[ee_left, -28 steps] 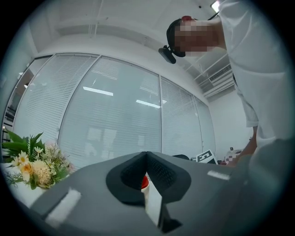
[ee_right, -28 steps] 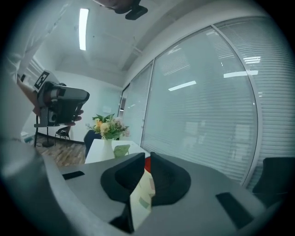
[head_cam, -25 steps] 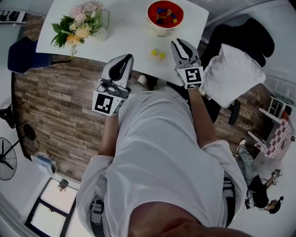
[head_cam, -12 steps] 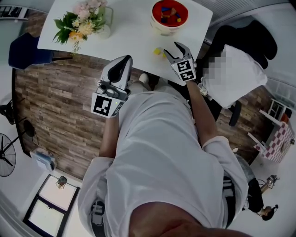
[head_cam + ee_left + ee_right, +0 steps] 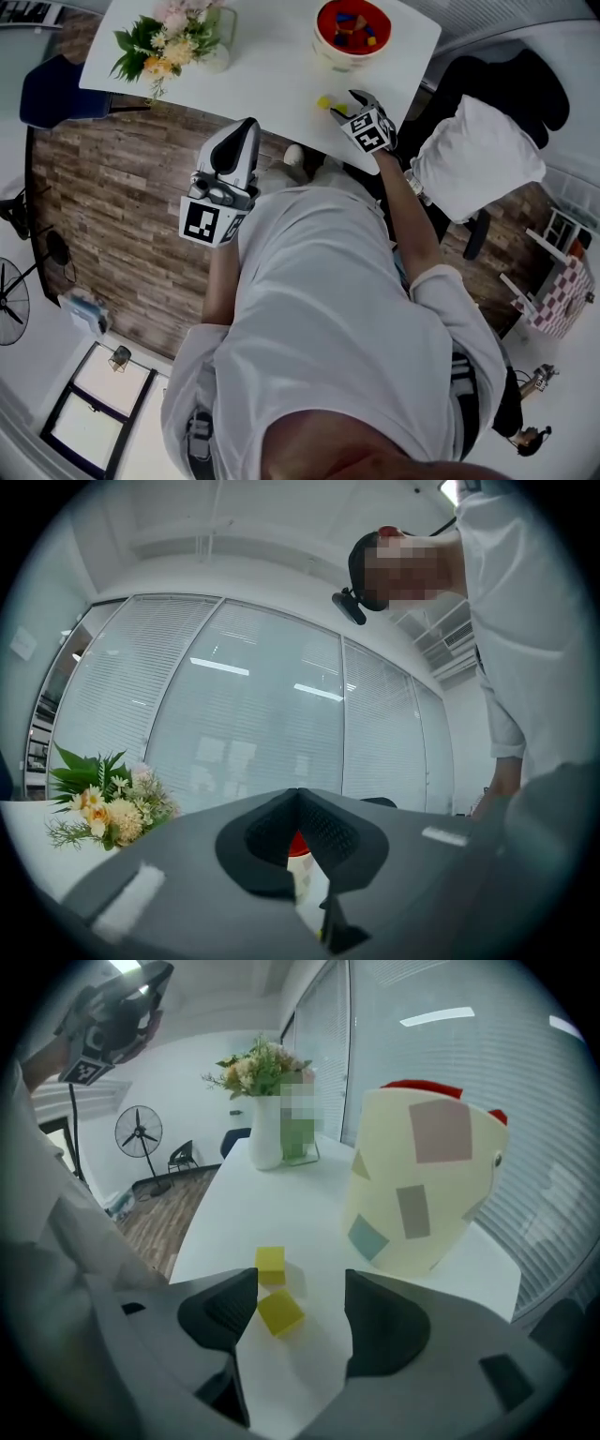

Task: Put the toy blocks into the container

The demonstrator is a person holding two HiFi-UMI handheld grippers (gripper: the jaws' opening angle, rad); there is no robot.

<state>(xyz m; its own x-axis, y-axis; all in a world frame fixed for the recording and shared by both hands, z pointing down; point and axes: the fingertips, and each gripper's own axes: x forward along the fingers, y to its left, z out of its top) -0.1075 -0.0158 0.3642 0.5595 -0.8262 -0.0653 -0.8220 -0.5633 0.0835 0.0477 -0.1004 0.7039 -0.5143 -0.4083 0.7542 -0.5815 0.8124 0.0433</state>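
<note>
Two yellow blocks (image 5: 271, 1265) (image 5: 279, 1312) lie on the white table (image 5: 272, 66), short of the cream container (image 5: 427, 1180). In the head view the container (image 5: 352, 26) shows a red inside with several coloured blocks. My right gripper (image 5: 300, 1312) tilts down over the table, and its jaws have just been opening. The nearer block lies between them, close to the left finger, untouched. In the head view this gripper (image 5: 343, 103) is beside a yellow block (image 5: 323, 101). My left gripper (image 5: 298, 803) is level with its tips together, and in the head view the left gripper (image 5: 246, 131) hangs off the table's near edge.
A vase of flowers (image 5: 169, 37) stands at the table's far left. A blue chair (image 5: 52, 89) sits left of the table. A dark chair with a white cloth (image 5: 478, 155) stands to the right. A fan (image 5: 9, 309) is on the wood floor.
My right gripper has dropped from beside the container down to the two yellow blocks, tipped downward, and its jaws have spread. The left gripper has hardly moved.
</note>
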